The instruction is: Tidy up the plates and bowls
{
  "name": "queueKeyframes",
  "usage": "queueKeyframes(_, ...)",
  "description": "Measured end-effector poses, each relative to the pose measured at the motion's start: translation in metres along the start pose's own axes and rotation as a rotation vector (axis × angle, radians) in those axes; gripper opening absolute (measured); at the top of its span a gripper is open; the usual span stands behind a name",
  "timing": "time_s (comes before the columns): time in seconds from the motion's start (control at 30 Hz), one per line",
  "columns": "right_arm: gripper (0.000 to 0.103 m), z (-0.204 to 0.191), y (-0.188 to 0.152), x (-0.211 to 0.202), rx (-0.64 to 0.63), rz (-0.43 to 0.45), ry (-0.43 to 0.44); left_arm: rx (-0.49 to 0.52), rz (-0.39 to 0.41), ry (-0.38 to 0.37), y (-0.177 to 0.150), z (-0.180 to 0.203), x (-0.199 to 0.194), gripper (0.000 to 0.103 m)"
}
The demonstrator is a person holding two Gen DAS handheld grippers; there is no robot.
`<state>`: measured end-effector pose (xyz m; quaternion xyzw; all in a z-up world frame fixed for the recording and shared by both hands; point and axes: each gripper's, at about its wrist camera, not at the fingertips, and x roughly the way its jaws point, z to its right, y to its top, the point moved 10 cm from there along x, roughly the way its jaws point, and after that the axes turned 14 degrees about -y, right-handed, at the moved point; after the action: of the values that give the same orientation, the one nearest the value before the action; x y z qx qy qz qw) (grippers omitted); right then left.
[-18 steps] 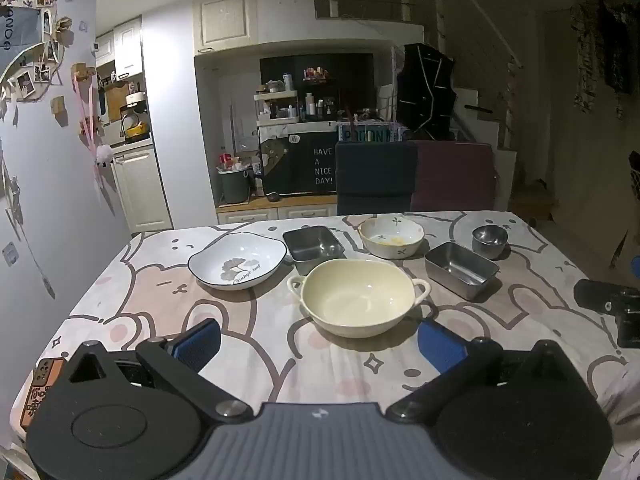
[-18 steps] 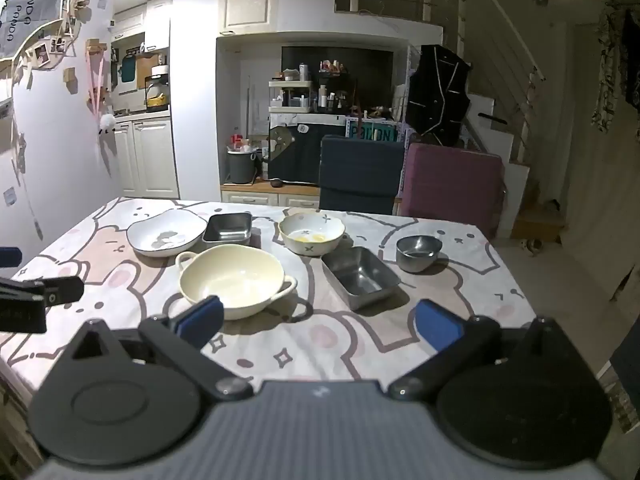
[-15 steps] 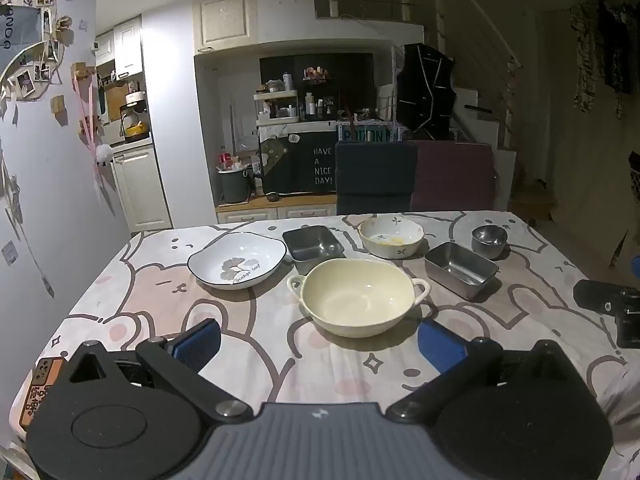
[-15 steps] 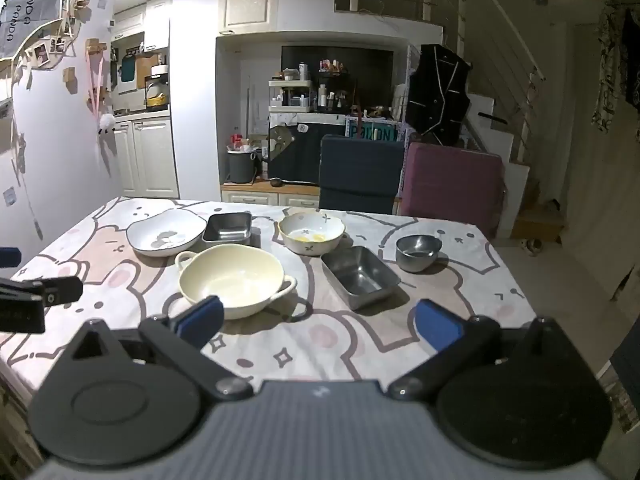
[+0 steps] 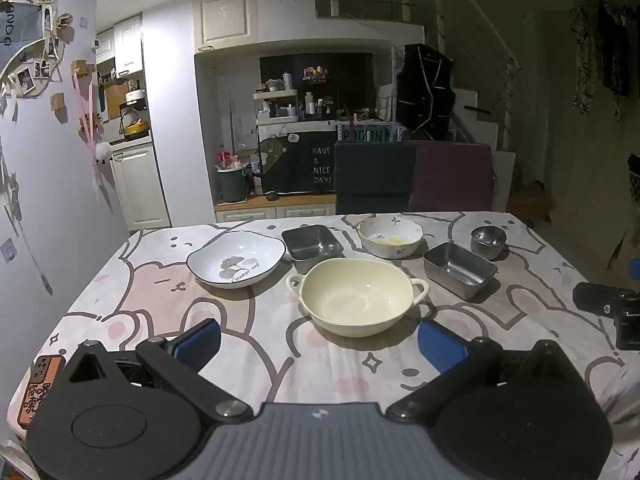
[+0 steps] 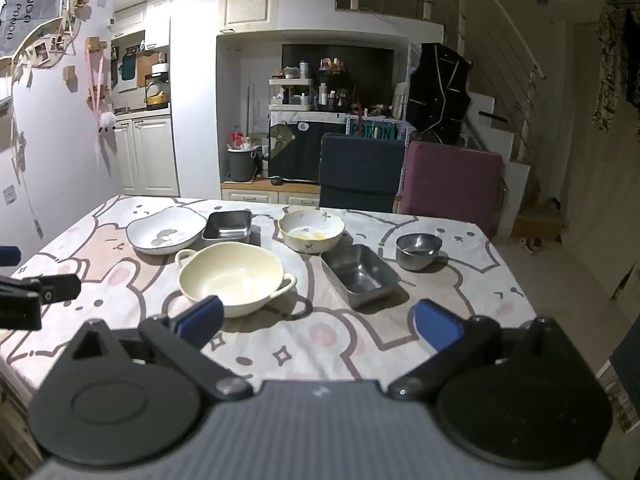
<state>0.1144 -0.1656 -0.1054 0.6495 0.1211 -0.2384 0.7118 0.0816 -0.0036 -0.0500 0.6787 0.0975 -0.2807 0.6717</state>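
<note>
Dim kitchen behind, bear-print table (image 5: 132, 300) in front. Left gripper (image 5: 320, 344) and right gripper (image 6: 318, 320) spread wide, grasping nothing, near the front edge. Just beyond: cream bowl (image 5: 356, 296) mid-table. Farther: white plate (image 5: 236, 258), steel trays, flowered bowl (image 5: 390, 236) toward the far edge.

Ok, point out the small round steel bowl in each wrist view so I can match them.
Left wrist view: small steel bowl, right of centre, far side of the table.
Right wrist view: the same bowl, right of centre, mid-height.
Shared landmark: the steel tray just in front of it, to its left.
</note>
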Motion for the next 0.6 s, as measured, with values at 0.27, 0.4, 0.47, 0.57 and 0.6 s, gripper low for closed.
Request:
queueKeyframes(0.27,0.103,-0.0002,-0.0001,0.002,0.001,-0.002,0.0,-0.002,-0.001,-0.003,0.0006,-0.0013,0.0004,0.103)
queueKeyframes(0.4,0.103,-0.0003,-0.0004,0.0021,0.001,-0.002,0.001,-0.004,0.0,-0.008,-0.0014,-0.0025,0.0034,0.103)
queueKeyframes(0.47,0.103,0.0,-0.0002,0.002,0.001,-0.002,0.001,-0.003,0.001,-0.008,-0.0015,-0.002,0.0033,0.103)
queueKeyframes(0.57,0.103,0.0,-0.0004,0.0021,0.001,-0.003,0.001,-0.002,0.0,-0.008,-0.0007,-0.0022,0.0027,0.103)
queueKeyframes(0.6,0.103,0.0001,-0.0002,0.0021,0.002,-0.003,0.001,-0.003,0.001,-0.008,-0.0007,-0.0023,0.0026,0.103)
